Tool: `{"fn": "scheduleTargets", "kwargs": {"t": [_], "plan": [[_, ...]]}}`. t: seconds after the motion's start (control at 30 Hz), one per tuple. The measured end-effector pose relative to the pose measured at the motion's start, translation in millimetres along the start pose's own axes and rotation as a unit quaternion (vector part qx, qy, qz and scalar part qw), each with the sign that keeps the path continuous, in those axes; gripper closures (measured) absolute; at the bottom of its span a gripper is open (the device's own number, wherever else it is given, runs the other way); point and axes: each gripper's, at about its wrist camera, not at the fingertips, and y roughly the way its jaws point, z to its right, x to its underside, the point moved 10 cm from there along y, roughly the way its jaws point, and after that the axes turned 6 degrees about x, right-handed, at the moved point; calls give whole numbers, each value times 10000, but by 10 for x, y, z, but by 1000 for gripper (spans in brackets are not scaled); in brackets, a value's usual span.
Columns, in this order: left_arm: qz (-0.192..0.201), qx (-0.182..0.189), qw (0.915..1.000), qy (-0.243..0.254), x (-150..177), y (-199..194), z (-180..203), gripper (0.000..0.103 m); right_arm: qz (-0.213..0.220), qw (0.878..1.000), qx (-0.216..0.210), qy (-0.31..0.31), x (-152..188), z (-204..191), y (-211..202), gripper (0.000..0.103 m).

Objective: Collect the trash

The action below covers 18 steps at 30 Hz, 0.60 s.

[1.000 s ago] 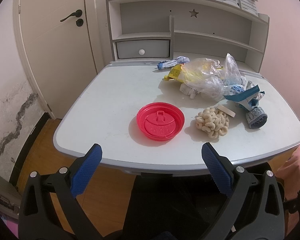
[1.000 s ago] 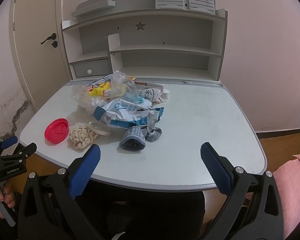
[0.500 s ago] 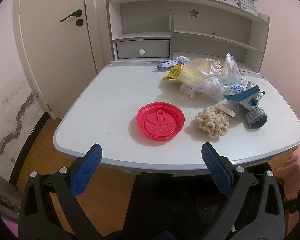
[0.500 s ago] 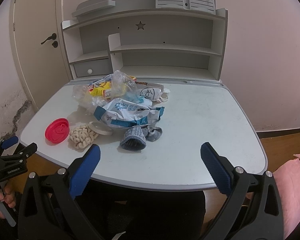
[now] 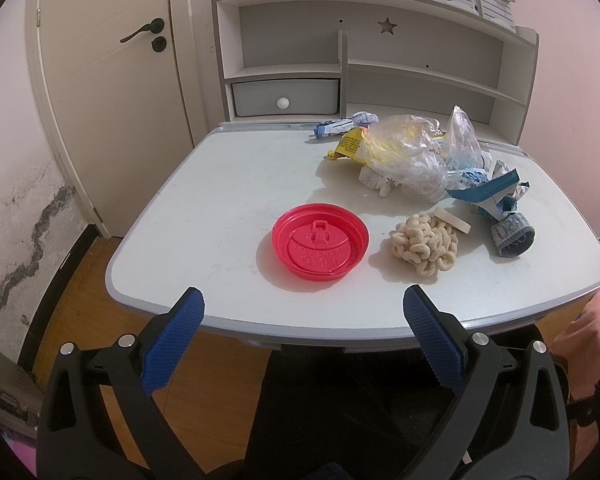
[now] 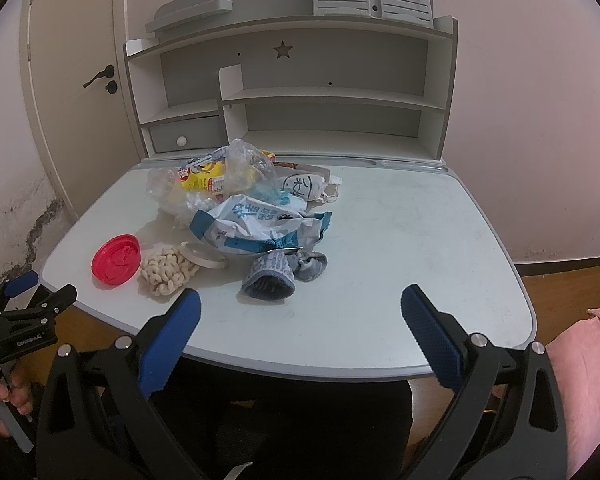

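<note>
- Fingers of the left gripper [image 5: 302,312] stand wide apart with nothing between them, hovering at the near edge of the table [image 5: 220,200]; their blue pads [image 5: 172,344] face each other.
- Fingers of the right gripper [image 6: 300,312] are likewise spread wide and empty, held over the table's near edge.
- Trash lies in a loose heap on the table: a red plastic lid [image 5: 320,246] lying upside down, a clump of pale ring-shaped snacks [image 5: 426,246] just beside it, and a white flat disc [image 5: 452,220] touching the clump.
- Behind these sit a crumpled clear plastic bag [image 5: 408,152] over a yellow wrapper [image 5: 354,144], a blue-and-white wrapper [image 6: 260,226], and a grey-blue knitted sock [image 6: 270,278].
- From the left wrist view, the red lid sits ahead of the left fingers, roughly centred between them but apart from both.
- From the right wrist view, the sock lies ahead of the right fingers, nearer the left one, without contact.
- In the right wrist view, the left gripper shows at the far left, below table level, with a hand [image 6: 0,390] around its handle.
</note>
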Motion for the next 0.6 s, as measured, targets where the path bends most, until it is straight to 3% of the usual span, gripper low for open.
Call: {"fn": "scheduleTargets", "kwargs": {"t": [0.6], "plan": [[-85, 71, 9999, -69, -9, 99, -62, 6, -81, 10000, 1, 2, 43, -25, 42, 6]]}}
